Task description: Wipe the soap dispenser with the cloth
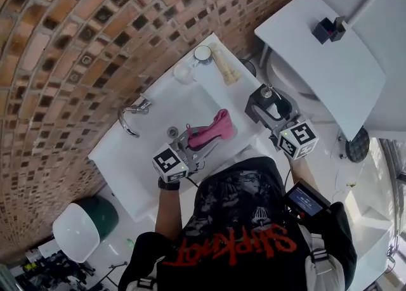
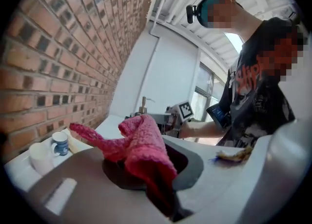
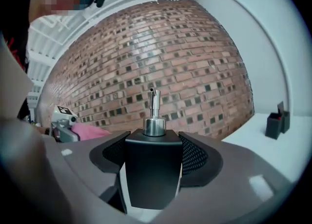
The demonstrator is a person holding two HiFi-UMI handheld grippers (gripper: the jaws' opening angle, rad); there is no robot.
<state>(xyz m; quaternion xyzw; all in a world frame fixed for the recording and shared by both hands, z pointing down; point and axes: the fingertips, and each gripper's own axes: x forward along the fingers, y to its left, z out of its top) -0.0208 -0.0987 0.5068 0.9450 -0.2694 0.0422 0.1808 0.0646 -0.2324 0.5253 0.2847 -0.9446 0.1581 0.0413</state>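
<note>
Right gripper is clamping the soap dispenser, left gripper pinching the cloth; I am advising a steady hold while wiping all 4 sides.

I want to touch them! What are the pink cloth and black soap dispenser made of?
The cloth looks like soft terry or microfibre: nubbly surface, drooping in folds. The soap dispenser has a smooth matte black body, maybe plastic or coated ceramic; hard to tell. Its pump looks like shiny metal, gleaming silver.
</note>
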